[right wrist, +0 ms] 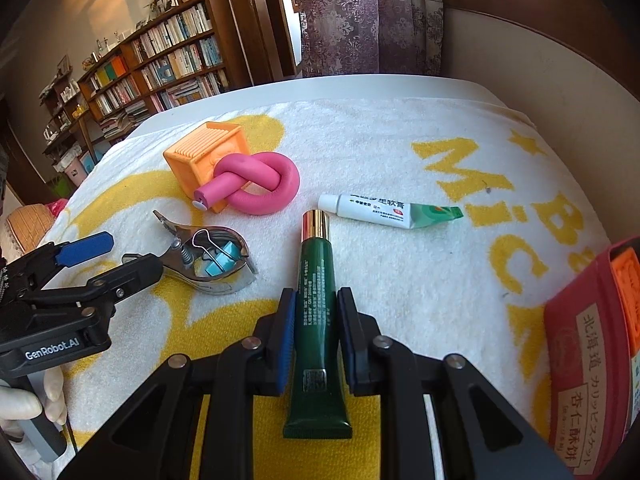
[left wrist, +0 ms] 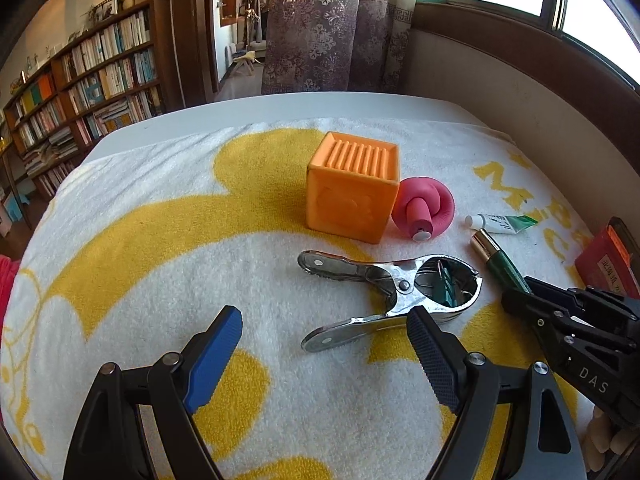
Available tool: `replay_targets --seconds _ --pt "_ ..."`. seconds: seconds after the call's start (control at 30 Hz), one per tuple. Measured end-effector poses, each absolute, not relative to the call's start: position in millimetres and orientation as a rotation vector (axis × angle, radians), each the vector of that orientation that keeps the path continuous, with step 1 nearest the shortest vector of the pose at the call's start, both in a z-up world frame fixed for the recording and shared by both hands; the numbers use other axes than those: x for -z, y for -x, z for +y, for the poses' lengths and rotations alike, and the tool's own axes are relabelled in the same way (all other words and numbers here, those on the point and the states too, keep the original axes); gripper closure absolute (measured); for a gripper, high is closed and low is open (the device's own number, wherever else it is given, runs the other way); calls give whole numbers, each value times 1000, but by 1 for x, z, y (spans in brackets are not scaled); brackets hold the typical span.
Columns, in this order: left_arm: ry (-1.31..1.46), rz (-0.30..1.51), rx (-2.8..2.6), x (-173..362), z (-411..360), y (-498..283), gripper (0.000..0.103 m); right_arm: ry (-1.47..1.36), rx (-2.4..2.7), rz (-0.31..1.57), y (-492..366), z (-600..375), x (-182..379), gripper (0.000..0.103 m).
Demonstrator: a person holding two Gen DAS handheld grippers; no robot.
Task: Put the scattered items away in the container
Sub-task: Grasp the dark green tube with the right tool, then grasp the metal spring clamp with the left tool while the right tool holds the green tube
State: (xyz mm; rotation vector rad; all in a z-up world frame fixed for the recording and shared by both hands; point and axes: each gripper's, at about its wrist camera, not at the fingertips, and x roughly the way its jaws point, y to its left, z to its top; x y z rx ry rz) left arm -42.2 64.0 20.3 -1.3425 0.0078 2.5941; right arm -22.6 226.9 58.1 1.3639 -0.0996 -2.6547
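My right gripper (right wrist: 316, 312) is shut on a dark green tube with a gold cap (right wrist: 316, 280), which points away from me over the towel. In the left wrist view the same tube (left wrist: 500, 264) sticks out of the right gripper (left wrist: 518, 294). My left gripper (left wrist: 324, 320) is open just short of a metal spring clamp (left wrist: 400, 292), with its right finger beside the clamp's handle. Further back lie an orange cube (left wrist: 352, 200), a knotted pink foam roller (left wrist: 424, 208) and a small white and green ointment tube (left wrist: 500, 222). The red box (right wrist: 588, 360) stands at the right.
Everything lies on a white and yellow towel (left wrist: 160, 240) over a white table (left wrist: 280, 108). A wall and window ledge run along the right side. The red box holds something orange (right wrist: 630, 276). A gloved hand (right wrist: 24, 404) holds the left gripper (right wrist: 120, 256) by the clamp (right wrist: 208, 264).
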Motion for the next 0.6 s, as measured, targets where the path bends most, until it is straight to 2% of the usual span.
replay_targets --seconds 0.3,0.47,0.6 --pt "1293 159 -2431 -17 101 12 17 -1366 2645 -124 24 229 -59 80" --pt "1258 124 -2445 -26 94 15 17 -1367 2639 -143 24 230 -58 80" --pt "1193 203 -2496 -35 89 26 17 -1369 2637 -148 24 230 -58 80"
